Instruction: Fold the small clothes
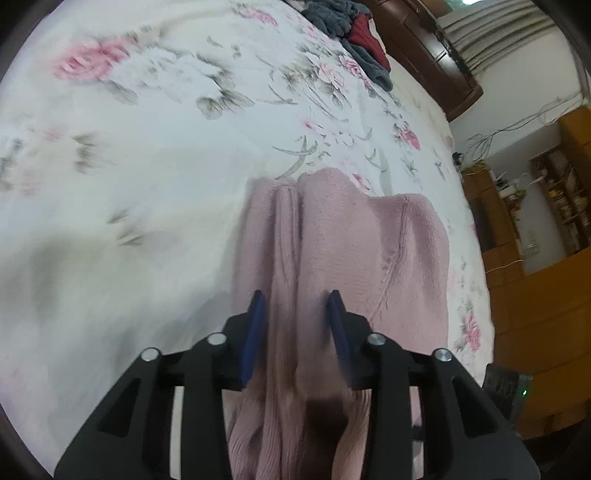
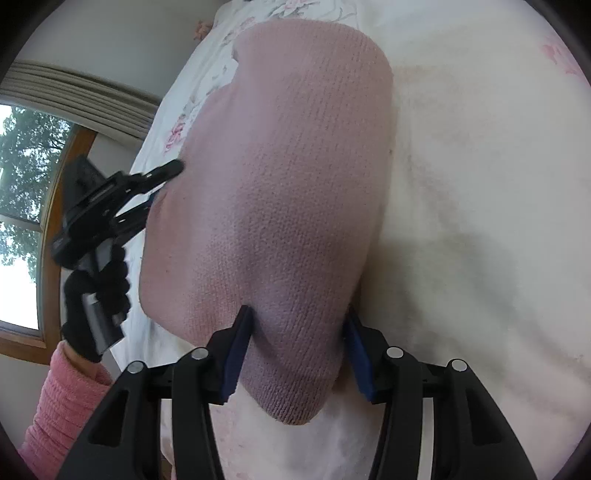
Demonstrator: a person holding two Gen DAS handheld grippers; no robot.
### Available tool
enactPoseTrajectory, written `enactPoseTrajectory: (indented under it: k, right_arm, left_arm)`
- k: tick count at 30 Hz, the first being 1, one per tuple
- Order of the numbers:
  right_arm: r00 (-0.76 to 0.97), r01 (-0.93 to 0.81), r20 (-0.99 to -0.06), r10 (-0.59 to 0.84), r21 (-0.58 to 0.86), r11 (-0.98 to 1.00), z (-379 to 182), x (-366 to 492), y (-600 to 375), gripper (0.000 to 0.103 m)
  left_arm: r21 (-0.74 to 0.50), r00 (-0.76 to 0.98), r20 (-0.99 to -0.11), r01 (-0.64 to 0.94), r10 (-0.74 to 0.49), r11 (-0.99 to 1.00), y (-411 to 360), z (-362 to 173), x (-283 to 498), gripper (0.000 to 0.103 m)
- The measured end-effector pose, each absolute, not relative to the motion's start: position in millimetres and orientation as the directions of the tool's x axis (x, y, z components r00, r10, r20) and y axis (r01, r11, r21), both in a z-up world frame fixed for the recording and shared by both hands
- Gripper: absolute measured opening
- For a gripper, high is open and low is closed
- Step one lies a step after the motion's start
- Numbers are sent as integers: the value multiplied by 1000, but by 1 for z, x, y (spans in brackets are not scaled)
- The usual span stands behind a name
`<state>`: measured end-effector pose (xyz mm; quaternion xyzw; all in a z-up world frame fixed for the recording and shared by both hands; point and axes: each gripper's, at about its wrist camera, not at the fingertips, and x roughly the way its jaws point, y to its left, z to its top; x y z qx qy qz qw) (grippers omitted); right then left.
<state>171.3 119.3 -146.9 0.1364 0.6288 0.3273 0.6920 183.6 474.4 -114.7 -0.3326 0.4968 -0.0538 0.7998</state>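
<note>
I have both grippers, left gripper (image 1: 297, 306) and right gripper (image 2: 297, 325), spread around the pink knit sweater (image 2: 280, 206) unclamped, so lifting risks slippage.

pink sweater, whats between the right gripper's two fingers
The pink sweater itself: its knit edge fills the gap of the right gripper, seen in the right wrist view.

Floral bedsheet (image 1: 155, 122); grey-red clothes pile (image 1: 354, 33); window (image 2: 22, 184).

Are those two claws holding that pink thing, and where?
Both grippers, left and right, straddle the pink knit sweater at opposite edges; a firm hold cannot be told.
</note>
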Motion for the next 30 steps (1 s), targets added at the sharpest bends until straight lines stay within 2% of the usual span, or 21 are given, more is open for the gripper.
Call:
enactPoseTrajectory:
  k: [3,6,11,13,14,16,18,24,30]
  right_arm:
    - [5,-287,-776,631,603,744,-138,170,119,51]
    - [29,-311,-786,617,580,753,-130,162,111,51]
    - [18,-300,-773,634,601,741,-129,152,104,51]
    - [14,-299,-778,628,596,745,-131,149,104,51]
    - [11,-295,-779,627,597,746,-132,148,103,51]
    - [9,-284,-776,631,603,746,-134,149,108,51]
    - [14,-279,-770,637,609,743,-131,149,107,51]
    - [13,-289,-758,653,622,728,-127,145,111,51]
    - [-20,-257,-793,609,593,763,-151,144,118,46]
  left_arm:
    - [-567,493,-766,-219,-411,794,468,-95,157,43]
    - [-560,484,-762,-158,-430,814,448,-75,119,56]
    - [-549,414,-791,-154,-451,822,419,-86,88,57]
    - [-565,395,-788,-159,-473,809,415,-96,85,47]
    - [-574,390,-782,-150,-486,805,412,-100,85,27]
    - [-570,372,-786,-127,-494,811,407,-105,89,9]
    - [-587,385,-773,-135,-504,798,412,-101,89,6]
    - [-589,446,-755,-141,-480,795,451,-78,76,6]
    - [-558,354,-805,-180,-476,810,451,-125,75,6]
